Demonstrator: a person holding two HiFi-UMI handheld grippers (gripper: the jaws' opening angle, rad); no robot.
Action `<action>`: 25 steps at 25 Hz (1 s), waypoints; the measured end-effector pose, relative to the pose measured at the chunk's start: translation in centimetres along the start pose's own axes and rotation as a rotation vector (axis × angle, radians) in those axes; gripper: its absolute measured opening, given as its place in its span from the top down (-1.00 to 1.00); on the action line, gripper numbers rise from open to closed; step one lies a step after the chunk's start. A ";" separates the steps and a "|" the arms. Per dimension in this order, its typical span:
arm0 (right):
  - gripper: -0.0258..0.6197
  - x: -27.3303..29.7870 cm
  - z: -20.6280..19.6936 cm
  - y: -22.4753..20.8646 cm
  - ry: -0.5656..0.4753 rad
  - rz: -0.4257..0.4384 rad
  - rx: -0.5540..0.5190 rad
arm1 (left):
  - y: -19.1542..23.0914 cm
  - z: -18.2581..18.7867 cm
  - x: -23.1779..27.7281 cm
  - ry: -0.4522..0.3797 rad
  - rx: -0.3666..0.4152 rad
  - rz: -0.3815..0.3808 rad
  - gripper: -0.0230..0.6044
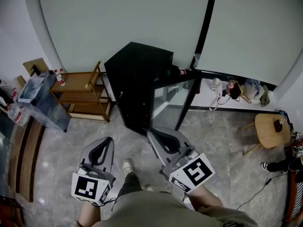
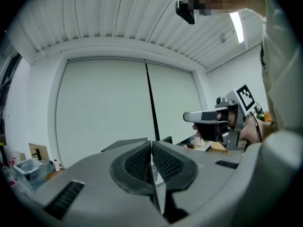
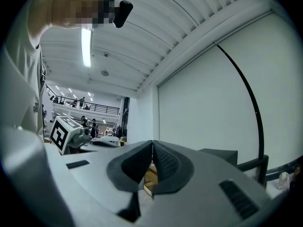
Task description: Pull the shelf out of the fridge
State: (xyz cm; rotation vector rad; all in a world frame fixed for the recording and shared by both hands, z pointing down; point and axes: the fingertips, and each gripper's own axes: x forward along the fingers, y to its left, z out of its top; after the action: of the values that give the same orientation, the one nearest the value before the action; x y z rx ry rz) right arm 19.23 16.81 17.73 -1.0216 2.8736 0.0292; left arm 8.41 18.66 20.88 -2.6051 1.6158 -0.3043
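Left gripper (image 2: 151, 145): jaws pressed together, empty, held low.
Right gripper (image 3: 152, 143): jaws together as well, nothing between them.
Fridge (image 1: 137, 74): ahead of both grippers, well apart; its glass door (image 1: 171, 103) hangs open on the right gripper's side.
Shelf: presumably inside; the interior is too dark to tell.
Risk: closed jaws would butt the shelf edge, and a blind reach could knock the door.
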 end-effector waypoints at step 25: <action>0.93 23.7 -4.4 -7.6 0.126 -0.060 -0.036 | 21.4 -2.6 14.6 0.000 -0.089 -0.052 0.89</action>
State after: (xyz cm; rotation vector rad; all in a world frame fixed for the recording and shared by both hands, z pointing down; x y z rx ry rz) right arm 5.37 -4.16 19.96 -1.1562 2.9623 0.0126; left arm -4.71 -3.82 22.07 -2.7165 1.5992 -0.2406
